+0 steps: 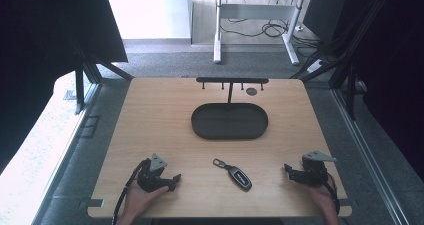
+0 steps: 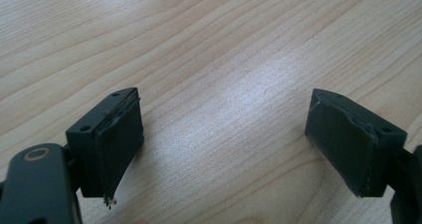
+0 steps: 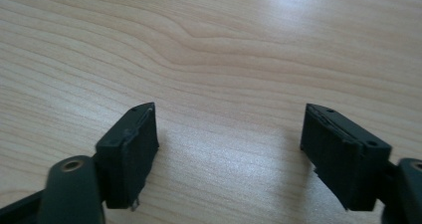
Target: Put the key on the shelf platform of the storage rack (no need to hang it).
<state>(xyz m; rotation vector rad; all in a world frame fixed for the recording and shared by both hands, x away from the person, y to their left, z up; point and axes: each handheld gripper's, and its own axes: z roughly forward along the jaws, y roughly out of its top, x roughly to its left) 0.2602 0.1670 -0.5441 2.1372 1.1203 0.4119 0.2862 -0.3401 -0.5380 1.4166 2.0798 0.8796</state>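
While both hands rest at the near edge of the wooden counter [image 1: 160,115], a black car key fob [image 1: 239,178] lies between them, with a small metal ring at its far-left end. Nearer the person and to the left of the fob sits the left claw [image 1: 176,177], its jaws spread wide with bare wood grain between them (the left gripper view shows this clearly). To the right of the fob, well apart from it, the right claw [image 1: 287,168] is likewise spread and grips nothing. Beyond the fob, toward the far side, rests an oval black tray [image 1: 202,130], and just behind the tray stands a black hook rack [image 1: 232,80].
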